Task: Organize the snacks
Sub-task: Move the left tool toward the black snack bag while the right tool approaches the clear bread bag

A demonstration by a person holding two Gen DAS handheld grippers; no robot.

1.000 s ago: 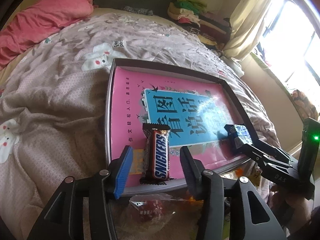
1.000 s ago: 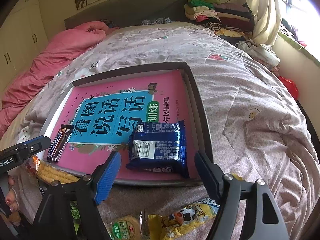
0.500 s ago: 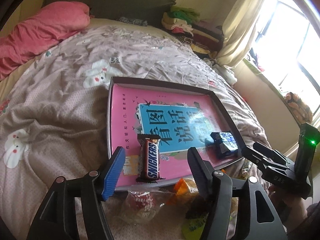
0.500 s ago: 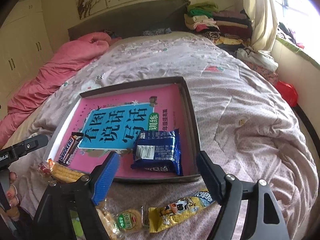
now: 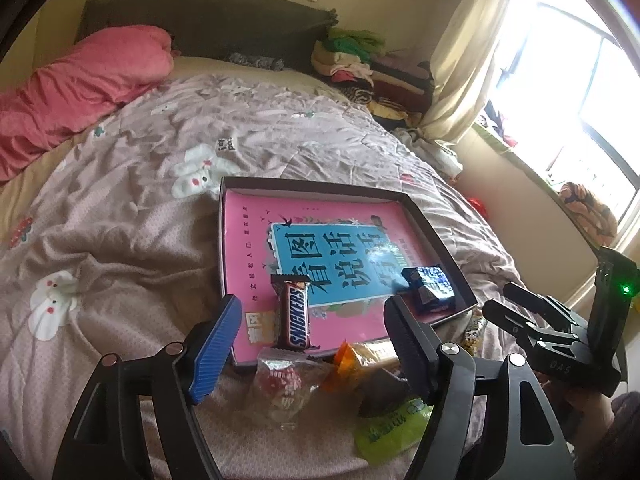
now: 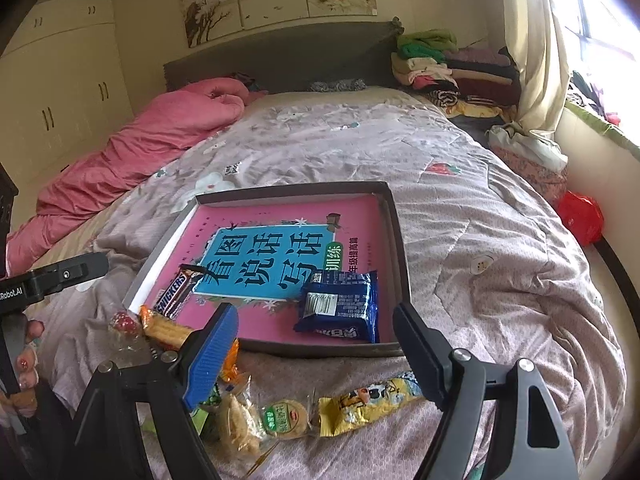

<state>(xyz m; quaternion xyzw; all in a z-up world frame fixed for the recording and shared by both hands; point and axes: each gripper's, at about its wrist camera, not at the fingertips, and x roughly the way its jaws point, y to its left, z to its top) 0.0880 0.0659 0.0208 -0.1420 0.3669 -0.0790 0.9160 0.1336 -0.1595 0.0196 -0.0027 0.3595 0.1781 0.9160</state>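
Two snacks already lie in the tray [image 6: 400, 248], which sits on the quilt [image 6: 480, 240] with a pink book [image 6: 280, 240] as its floor: a Snickers bar [image 5: 295, 312] at the near left and a blue packet [image 6: 340, 306] at the near right. The rest wait on the quilt just short of the tray's near rim — a clear red-and-white sweet [image 5: 280, 384], an orange corn stick [image 6: 166, 328], a round green-labelled biscuit [image 6: 286, 418], a yellow cartoon wrapper [image 6: 368, 398] and a green pouch [image 5: 390, 428].

The left gripper [image 5: 312, 344] is opening, with nothing pressed between its pads; the bar shows in the gap but lies free on the book. The right gripper [image 6: 316, 354] stands wide and empty above the loose pile.

By my reading, the step in hand is choosing the next piece from the pile. To do it well, each claw should take what lies nearest it: the sweet for the left, the yellow wrapper for the right (it lies clear of its neighbours). Come down with the jaws astride the narrow width, not the length, and close on the filled body rather than the crimped end, which would slip. The wrappers overlap near the orange stick — lifting there may drag a second item along. Place new pieces in the bare far half of the tray.
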